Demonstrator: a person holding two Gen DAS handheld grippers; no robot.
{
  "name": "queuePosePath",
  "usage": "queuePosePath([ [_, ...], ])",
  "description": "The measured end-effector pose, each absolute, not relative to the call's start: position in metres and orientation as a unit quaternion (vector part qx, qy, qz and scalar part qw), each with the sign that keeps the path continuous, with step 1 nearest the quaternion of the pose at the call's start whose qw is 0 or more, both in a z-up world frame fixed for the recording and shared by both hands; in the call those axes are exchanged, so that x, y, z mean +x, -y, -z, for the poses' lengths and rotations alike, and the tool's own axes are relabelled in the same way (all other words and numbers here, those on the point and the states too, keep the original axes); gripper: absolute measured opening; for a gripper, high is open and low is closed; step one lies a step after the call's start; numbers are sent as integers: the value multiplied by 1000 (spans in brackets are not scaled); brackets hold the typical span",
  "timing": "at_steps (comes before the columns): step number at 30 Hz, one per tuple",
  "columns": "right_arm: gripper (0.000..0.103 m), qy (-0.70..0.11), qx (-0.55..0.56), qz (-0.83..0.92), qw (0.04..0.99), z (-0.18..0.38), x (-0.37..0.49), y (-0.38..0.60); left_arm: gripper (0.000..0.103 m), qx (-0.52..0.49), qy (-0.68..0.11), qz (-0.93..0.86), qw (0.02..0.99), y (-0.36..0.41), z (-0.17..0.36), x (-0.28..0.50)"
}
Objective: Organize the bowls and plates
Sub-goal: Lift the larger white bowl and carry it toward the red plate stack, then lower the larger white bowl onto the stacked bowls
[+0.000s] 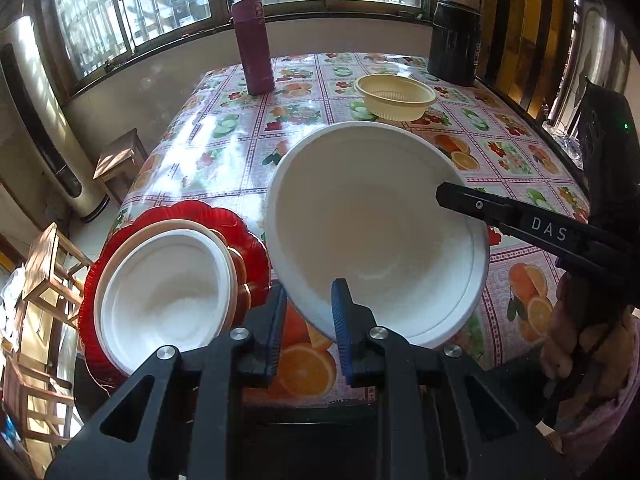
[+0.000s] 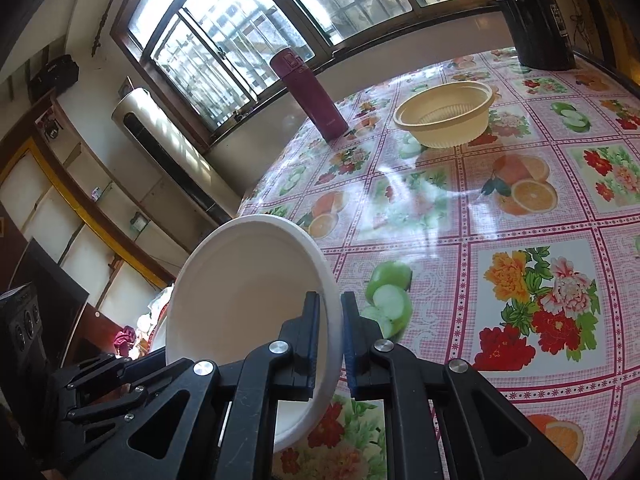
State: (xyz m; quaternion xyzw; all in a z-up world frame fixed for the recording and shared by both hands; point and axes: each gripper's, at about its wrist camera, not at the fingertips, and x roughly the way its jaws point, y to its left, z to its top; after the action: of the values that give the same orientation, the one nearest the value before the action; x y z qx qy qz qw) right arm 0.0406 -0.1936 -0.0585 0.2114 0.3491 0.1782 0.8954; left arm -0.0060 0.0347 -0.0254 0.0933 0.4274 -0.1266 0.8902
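Observation:
A large white bowl hangs tilted above the table, held by both grippers. My left gripper is shut on its near rim, with the blue pads on either side of the wall. One of my right gripper's fingers reaches in over the bowl's right rim. In the right wrist view my right gripper is shut on the edge of the same bowl. At the table's near left corner a smaller white bowl sits in a cream plate on a red scalloped plate.
A cream slotted bowl stands at the far side of the fruit-patterned tablecloth, with a maroon flask to its left and a black canister behind it. Wooden stools stand on the floor to the left.

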Motion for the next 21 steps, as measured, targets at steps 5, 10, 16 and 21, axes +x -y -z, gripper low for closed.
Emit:
queuePosePath([
  [5, 11, -339, 198, -190, 900, 41, 39, 174, 21, 76, -412, 123, 900, -54, 14, -9],
  [10, 11, -339, 184, -209, 898, 29, 45, 146, 21, 56, -401, 110, 908, -82, 4, -10],
  [16, 11, -341, 161, -244, 894, 18, 54, 100, 21, 40, -388, 80, 917, -119, -8, -11],
  [21, 11, -344, 152, -271, 886, 12, 61, 68, 21, 40, -382, 53, 922, -142, -12, -12],
])
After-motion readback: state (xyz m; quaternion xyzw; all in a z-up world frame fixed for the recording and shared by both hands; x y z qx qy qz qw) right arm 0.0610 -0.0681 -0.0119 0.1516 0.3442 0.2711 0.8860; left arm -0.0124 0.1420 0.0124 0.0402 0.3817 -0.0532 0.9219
